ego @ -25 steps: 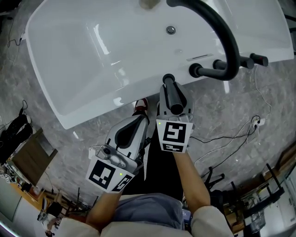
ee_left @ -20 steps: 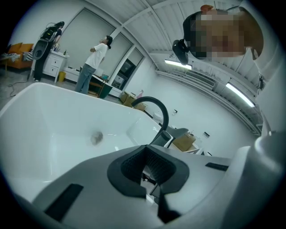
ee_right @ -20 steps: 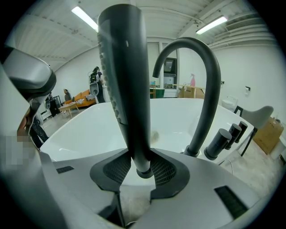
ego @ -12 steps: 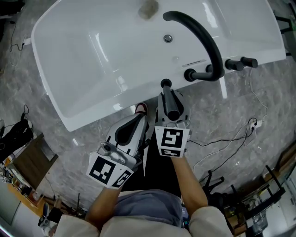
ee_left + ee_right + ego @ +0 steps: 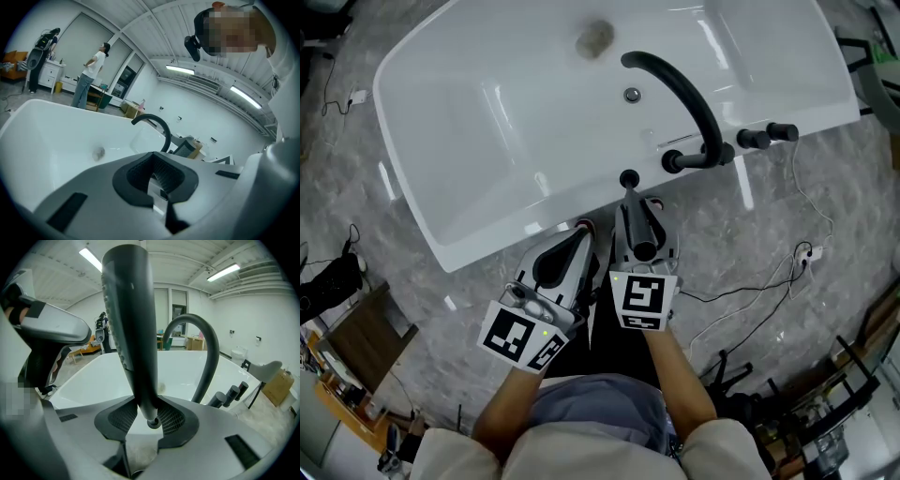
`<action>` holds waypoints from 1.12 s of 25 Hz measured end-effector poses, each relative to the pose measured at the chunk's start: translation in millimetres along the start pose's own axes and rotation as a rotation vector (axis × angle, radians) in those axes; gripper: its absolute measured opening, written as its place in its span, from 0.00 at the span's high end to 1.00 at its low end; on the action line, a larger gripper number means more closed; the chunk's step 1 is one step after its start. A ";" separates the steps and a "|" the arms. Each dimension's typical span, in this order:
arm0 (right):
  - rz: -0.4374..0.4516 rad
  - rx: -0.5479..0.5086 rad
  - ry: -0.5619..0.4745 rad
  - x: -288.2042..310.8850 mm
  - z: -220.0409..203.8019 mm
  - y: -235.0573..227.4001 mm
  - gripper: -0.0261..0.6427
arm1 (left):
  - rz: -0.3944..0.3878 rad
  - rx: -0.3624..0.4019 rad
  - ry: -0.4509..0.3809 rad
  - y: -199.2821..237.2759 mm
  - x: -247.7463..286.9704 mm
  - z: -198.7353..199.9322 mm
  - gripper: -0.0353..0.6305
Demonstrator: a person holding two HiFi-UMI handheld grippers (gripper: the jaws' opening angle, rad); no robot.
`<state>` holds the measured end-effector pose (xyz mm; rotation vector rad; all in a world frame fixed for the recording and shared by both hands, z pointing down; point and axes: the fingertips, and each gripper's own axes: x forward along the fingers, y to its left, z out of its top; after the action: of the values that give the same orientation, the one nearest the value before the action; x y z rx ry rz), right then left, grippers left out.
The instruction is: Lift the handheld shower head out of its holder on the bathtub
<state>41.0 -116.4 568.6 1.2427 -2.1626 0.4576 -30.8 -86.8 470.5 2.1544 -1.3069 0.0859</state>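
R tongs (image 5: 150,419) pulled back fr tub (image 5: 487,122), clamping shower head (image 5: 129,324), forearm (image 5: 680,375) straight (L tongs (image 5: 157,177) shut, empty).

In the head view we see a glossy white bathtub (image 5: 487,122) across the upper frame. Its arched spout (image 5: 680,89) is matte black, and so are the knobs (image 5: 757,138) at upper right. The shower head (image 5: 131,324) is dark grey. Below centre, our left gripper (image 5: 156,182) and right gripper (image 5: 153,421) are pale grey with black, fine-gridded pads (image 5: 171,419). Their cubes (image 5: 641,300) are white with black square markers. The floor (image 5: 750,244) is grey marble with paler veins.
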 end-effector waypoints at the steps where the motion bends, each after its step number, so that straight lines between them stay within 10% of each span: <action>1: -0.001 0.002 -0.003 -3.2 2.6 -0.2 0.75 | -0.002 0.003 -0.002 -0.9 -0.2 2.4 0.94; 28: 0.006 -0.068 -0.056 -64.8 68.1 -0.8 0.75 | -0.057 0.035 -0.046 -20.4 -7.4 53.0 0.94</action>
<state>44.5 -112.3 474.8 1.2257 -2.2109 0.3531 -31.0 -102.3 415.3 2.2339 -1.2777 0.0371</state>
